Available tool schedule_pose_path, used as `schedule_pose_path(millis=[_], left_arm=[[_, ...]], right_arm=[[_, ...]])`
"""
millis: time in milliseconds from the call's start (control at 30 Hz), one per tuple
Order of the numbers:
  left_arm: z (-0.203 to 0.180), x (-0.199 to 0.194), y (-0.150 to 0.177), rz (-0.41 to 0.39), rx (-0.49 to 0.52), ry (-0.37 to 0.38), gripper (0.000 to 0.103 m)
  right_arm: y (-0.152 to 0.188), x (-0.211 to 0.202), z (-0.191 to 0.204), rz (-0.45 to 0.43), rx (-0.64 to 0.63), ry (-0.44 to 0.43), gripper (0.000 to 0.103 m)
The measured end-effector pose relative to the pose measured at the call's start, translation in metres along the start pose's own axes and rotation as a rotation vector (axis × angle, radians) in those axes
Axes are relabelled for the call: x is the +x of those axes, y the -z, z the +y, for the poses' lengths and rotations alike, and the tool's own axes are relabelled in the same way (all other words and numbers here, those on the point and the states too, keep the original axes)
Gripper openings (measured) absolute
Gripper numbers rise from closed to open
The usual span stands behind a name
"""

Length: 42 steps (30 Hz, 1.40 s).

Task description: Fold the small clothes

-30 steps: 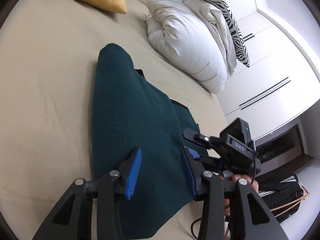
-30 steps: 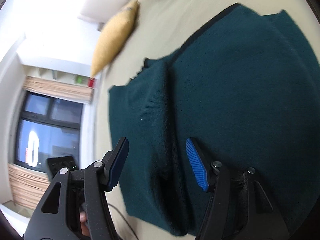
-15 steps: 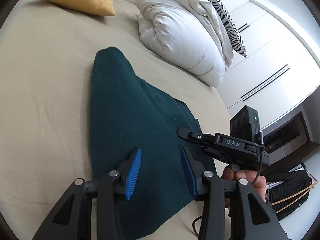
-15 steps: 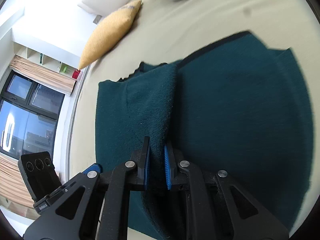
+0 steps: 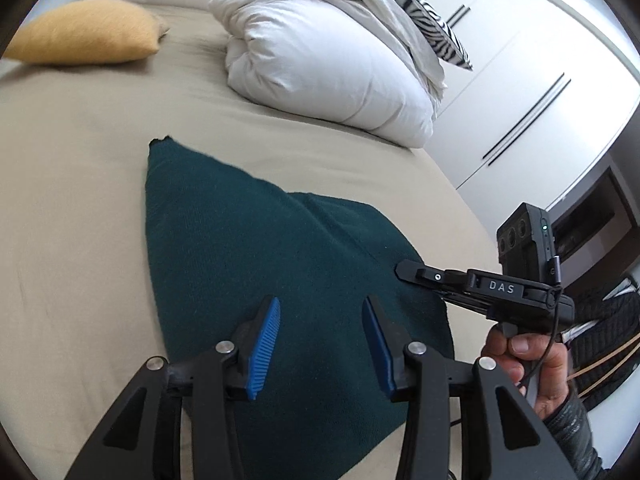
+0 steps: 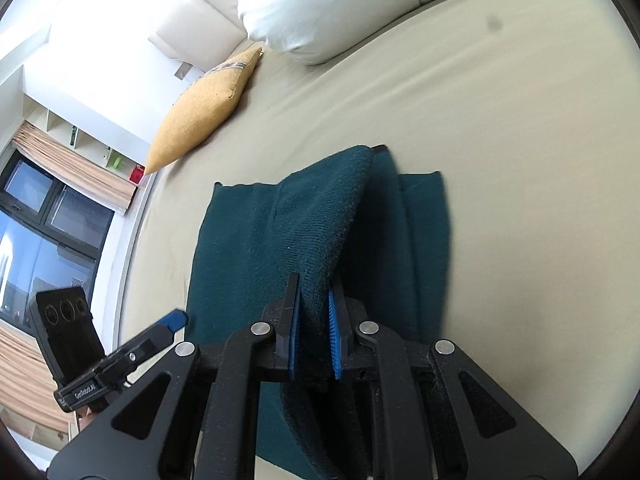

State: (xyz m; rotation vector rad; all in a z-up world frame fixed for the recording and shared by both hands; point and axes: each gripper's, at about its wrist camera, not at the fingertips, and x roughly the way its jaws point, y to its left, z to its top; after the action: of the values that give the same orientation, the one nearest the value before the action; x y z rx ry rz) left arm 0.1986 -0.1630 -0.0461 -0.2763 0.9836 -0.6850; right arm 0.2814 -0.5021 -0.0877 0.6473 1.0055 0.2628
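A dark green knit garment [image 5: 248,248] lies on the beige bed sheet [image 5: 80,200]. In the right wrist view my right gripper [image 6: 314,292] is shut on a raised fold of the garment [image 6: 260,248], and the cloth hangs from the blue pads in a ridge. The left wrist view shows the right gripper [image 5: 404,271] from the side at the garment's right edge, held by a hand [image 5: 520,356]. My left gripper [image 5: 320,308] hovers open above the garment's near part, with no cloth between its pads. Its blue tip [image 6: 176,318] shows at the lower left of the right wrist view.
A yellow cushion [image 5: 84,40] lies at the far left of the bed. A white bunched duvet [image 5: 320,64] with a zebra-striped pillow [image 5: 420,12] sits at the head end. White wardrobe doors [image 5: 520,80] stand to the right, and a window [image 6: 40,220] to the left.
My right gripper went from open to shut on a fold of the green garment and lifted it. Both grippers have drawn back from the garment; the left one stayed open.
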Motion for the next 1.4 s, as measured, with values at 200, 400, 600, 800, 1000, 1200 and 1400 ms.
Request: schedule_pose_path(millis=[200, 400, 600, 800, 1000, 1200, 1400], left_arm=[[-0.007, 0.034, 0.002, 0.046, 0.060, -0.054, 0.047], [0.012, 0.054, 0.009, 0.064, 0.020, -0.012, 0.044], [0.011, 0.042, 0.007, 0.063, -0.019, -0.013, 0.038], [-0.003, 0.054, -0.004, 0.065, 0.121, -0.150, 0.053], [0.011, 0.068, -0.007, 0.083, 0.099, -0.119, 0.051], [0.015, 0.070, -0.006, 0.092, 0.071, -0.106, 0.050], [0.019, 0.073, -0.003, 0.101, 0.048, -0.100, 0.050]], right_arm=[[0.005, -0.012, -0.033, -0.016, 0.051, 0.021, 0.010], [0.020, 0.004, -0.071, 0.005, 0.101, 0.030, 0.010], [0.034, -0.007, -0.076, -0.012, 0.102, 0.016, 0.010], [0.033, 0.004, -0.068, -0.035, 0.098, 0.055, 0.012], [0.027, -0.013, -0.058, -0.022, 0.115, 0.144, 0.037], [-0.006, -0.040, -0.010, -0.133, 0.052, -0.003, 0.037], [-0.017, 0.059, -0.010, 0.085, 0.114, -0.066, 0.026]])
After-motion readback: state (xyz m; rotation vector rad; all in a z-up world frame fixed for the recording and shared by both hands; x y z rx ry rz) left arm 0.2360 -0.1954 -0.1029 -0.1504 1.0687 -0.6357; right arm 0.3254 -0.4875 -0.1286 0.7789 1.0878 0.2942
